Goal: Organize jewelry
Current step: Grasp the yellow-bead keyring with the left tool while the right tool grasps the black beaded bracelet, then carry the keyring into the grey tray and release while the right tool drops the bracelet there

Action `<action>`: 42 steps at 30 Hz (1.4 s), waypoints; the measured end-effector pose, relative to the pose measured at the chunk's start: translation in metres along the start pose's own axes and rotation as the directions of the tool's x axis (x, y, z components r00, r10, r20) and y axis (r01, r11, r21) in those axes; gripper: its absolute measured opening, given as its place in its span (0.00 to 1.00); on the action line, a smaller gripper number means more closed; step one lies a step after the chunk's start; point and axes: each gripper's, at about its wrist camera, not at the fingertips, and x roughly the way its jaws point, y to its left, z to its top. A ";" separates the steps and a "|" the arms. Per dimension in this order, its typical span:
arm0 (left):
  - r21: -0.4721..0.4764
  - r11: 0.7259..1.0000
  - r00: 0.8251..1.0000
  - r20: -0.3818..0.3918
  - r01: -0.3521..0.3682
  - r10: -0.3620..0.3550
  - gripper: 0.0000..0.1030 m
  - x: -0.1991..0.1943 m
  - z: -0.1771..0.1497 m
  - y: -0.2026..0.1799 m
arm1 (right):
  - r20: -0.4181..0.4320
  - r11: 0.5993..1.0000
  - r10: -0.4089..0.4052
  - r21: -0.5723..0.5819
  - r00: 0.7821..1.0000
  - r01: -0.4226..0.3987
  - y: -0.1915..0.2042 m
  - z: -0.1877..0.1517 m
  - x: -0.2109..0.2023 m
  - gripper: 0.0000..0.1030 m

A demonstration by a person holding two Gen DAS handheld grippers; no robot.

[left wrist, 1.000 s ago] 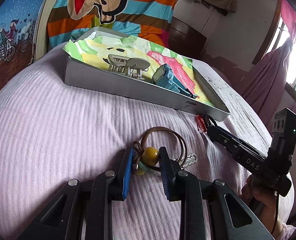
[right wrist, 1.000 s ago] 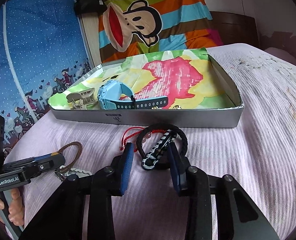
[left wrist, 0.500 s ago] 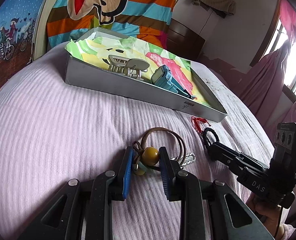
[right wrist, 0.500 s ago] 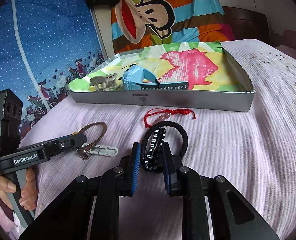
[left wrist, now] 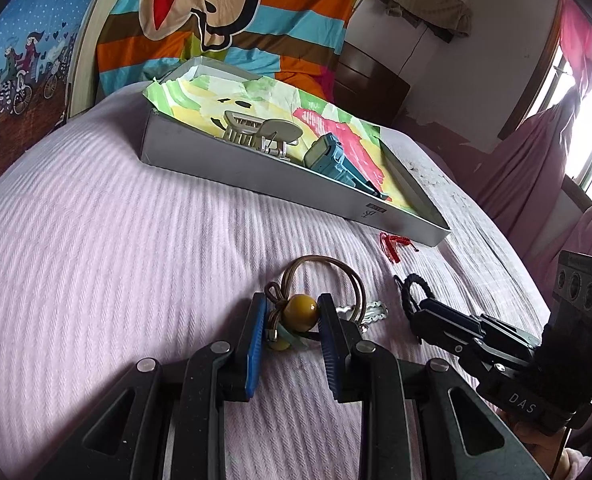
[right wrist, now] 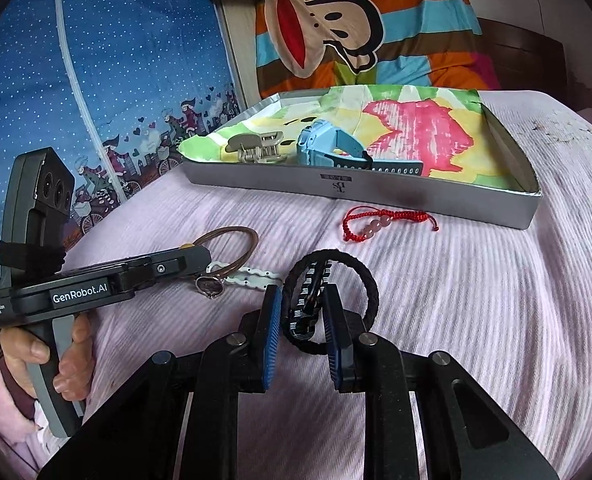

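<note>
The black braided bracelet (right wrist: 332, 292) sat clamped in the right gripper (right wrist: 302, 312), just off the bed (right wrist: 496, 300). The left gripper (left wrist: 289, 316) pinched a brown hair tie (left wrist: 320, 280) by its yellow bead. A hair claw (right wrist: 255, 148) and blue watch (right wrist: 336, 148) already lay in the tray (right wrist: 416, 196); the red bracelet (right wrist: 384, 220), white chain (right wrist: 251, 276) and ring (right wrist: 209, 286) waited outside.

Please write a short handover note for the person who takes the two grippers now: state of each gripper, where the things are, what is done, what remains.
Left gripper: shut on the brown hair tie, yellow bead between its fingers.
Right gripper: shut on the black bracelet.
Done: hair claw and blue watch lie in the tray.
Left: both held pieces, the red bracelet and the white chain on the bedspread.
</note>
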 end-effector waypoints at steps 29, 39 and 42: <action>-0.004 1.000 1.000 0.012 0.004 -0.004 0.23 -0.002 0.000 0.000 | 0.002 0.992 -0.104 0.070 0.995 0.104 -0.021 0.004 0.008 0.06; -0.029 1.000 0.997 0.082 0.000 0.002 0.23 -0.023 0.009 -0.001 | 0.092 0.998 -0.037 0.061 0.995 0.031 -0.014 0.013 -0.011 0.05; -0.028 1.000 0.995 0.100 -0.004 0.007 0.23 -0.029 0.014 -0.004 | 0.119 0.998 -0.018 0.055 0.993 0.012 -0.011 0.018 -0.018 0.05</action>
